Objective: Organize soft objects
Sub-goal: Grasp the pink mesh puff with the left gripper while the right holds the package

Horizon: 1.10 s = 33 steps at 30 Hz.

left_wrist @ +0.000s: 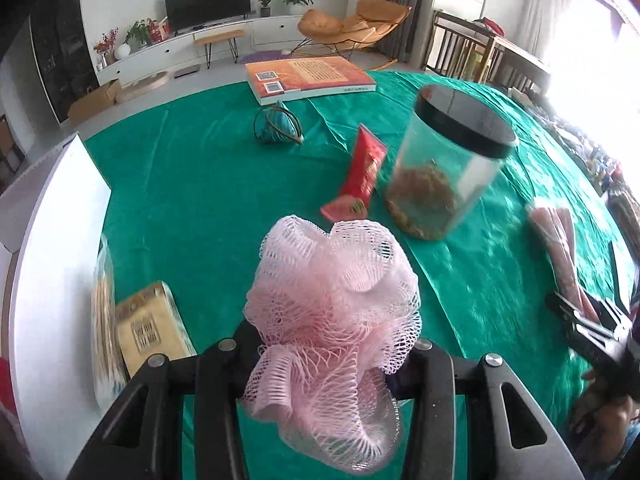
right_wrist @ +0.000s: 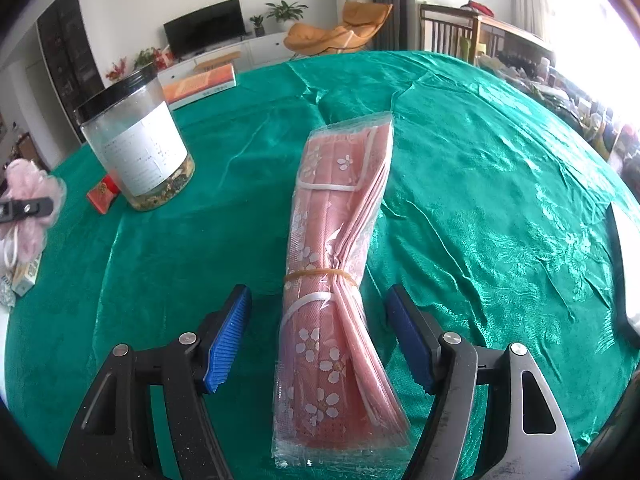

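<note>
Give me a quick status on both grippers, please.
Left gripper shut on pink bath pouf. Right gripper open, straddling mask pack, pads clear. Nothing blocking.

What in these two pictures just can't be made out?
- Left claw pads: left wrist view, buried in the pink sponge.
- Jar label text: right wrist view, too small.
- Mask pack near end: right wrist view, cut off by the bottom edge.
- White box: left wrist view, inside hidden by its wall.
</note>
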### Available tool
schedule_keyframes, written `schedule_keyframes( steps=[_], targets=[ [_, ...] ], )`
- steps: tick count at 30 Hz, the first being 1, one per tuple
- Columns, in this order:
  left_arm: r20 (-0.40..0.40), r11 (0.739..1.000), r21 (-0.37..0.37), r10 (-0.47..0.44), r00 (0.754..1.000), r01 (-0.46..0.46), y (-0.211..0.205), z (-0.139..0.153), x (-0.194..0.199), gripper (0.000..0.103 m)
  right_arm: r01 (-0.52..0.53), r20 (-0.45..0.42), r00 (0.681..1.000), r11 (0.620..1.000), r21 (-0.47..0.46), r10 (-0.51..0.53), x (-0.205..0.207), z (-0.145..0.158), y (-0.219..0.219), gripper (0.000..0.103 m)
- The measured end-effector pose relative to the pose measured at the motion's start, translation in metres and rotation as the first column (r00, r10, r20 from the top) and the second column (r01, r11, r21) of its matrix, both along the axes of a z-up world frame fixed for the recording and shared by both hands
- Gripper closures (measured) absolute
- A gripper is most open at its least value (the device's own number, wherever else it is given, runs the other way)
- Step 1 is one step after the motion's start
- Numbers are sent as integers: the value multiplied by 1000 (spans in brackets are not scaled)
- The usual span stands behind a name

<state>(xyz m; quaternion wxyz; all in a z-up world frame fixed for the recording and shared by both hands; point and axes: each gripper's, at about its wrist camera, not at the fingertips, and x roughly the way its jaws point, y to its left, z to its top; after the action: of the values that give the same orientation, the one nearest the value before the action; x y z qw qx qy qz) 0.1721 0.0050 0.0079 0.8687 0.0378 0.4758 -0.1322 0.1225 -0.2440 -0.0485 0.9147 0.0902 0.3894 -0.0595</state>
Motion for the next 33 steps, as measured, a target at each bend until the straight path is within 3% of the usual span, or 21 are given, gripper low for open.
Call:
schedule_keyframes(
  steps=[2, 4, 5, 10, 12, 33],
  targets=[
    [13, 1000, 8, 6, 1000, -6, 1, -9, -20, 47, 0, -1, 1000, 1000, -2, 0, 0, 0, 0, 30],
    [19, 1000, 19, 23, 1000, -23, 3, -22, -31, 9, 0, -3, 1000, 1000, -7, 0, 0, 0, 0, 30],
    [15, 999, 29, 32, 999, -33, 3, -29, -33, 6, -1, -4, 1000, 1000, -10, 1, 0, 0, 0, 30],
    [-36, 998, 36, 46, 998, -45, 8, -58, -31, 4, -1, -3, 1000, 1000, -8, 1, 0, -1, 0, 30],
    [3, 997, 73, 27, 1000, -27, 3, -61, -35, 1, -1, -3, 1000, 1000, -7, 1, 0, -1, 0, 30],
    [32, 998, 50, 28, 999, -30, 4, -63, -37, 0, -9, -24, 1000, 999, -45, 8, 2, -2, 6, 27]
  ],
)
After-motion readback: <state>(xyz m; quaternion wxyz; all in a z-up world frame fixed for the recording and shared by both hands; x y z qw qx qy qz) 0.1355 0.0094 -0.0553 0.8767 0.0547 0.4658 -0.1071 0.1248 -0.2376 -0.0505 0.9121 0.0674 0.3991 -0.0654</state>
